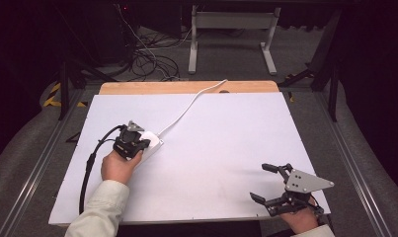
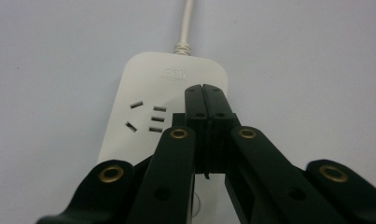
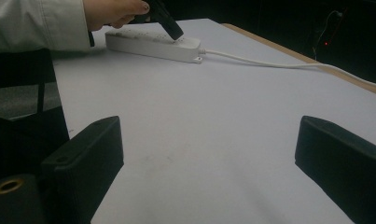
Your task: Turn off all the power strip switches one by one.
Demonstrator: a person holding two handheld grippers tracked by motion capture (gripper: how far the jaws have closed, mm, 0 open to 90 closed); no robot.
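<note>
A white power strip (image 1: 152, 143) lies on the left part of the white table top (image 1: 226, 148), and its white cable (image 1: 186, 108) runs off toward the far edge. My left gripper (image 1: 143, 143) is shut, its tips resting on top of the strip. In the left gripper view the closed jaws meet over the strip (image 2: 143, 93), to the right of a socket group and below the printed logo. Nothing is visible between them. My right gripper (image 1: 263, 182) hovers near the front right corner, open and holding nothing. Far off in the right gripper view lie the strip (image 3: 153, 44) and the left gripper (image 3: 175, 32).
A bare wooden strip (image 1: 186, 87) edges the table's far side. Beyond it stand a white table frame (image 1: 231, 29) and loose floor cables (image 1: 147, 59). A black cable (image 1: 88, 168) trails from the left gripper along the table's left side.
</note>
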